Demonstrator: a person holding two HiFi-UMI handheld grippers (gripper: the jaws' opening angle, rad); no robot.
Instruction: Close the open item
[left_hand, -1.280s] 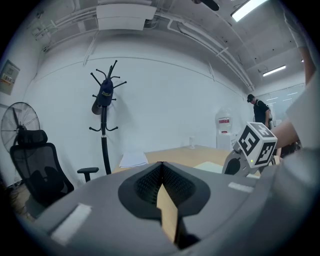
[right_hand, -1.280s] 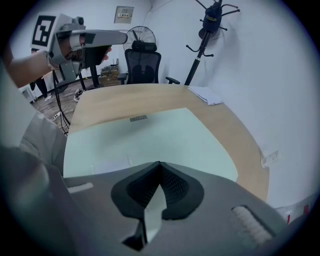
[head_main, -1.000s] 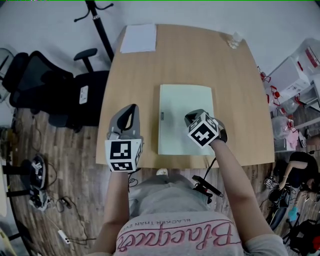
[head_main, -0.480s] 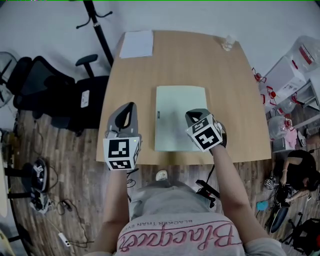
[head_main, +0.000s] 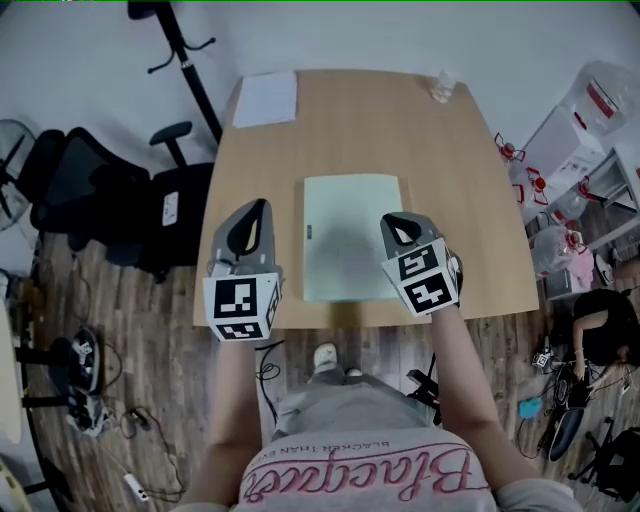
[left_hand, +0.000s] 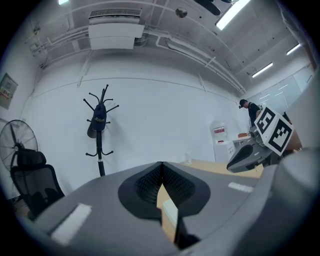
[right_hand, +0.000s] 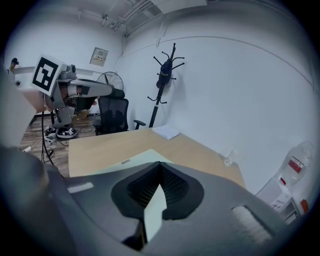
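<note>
A pale green flat folder (head_main: 350, 235) lies closed on the wooden table (head_main: 455, 190), with a small tab at its left edge. My left gripper (head_main: 254, 214) hovers to the left of it, near the table's left front corner, jaws shut and empty. At the folder's right edge my right gripper (head_main: 399, 229) is held over the table's front, also shut on nothing. The right gripper view looks over the folder (right_hand: 132, 160) past the shut right gripper (right_hand: 160, 168). The left gripper (left_hand: 161, 168) shows its jaws pressed together.
A white sheet of paper (head_main: 265, 98) lies at the table's far left corner and a small crumpled clear item (head_main: 441, 87) at the far right. Left of the table stand an office chair (head_main: 110, 195) and a coat stand (head_main: 180, 50). Plastic boxes (head_main: 590, 120) sit to the right.
My right gripper has drawn back from above the folder's right part to its right edge, nearer the person. The left gripper has hardly moved. The folder stays flat.
</note>
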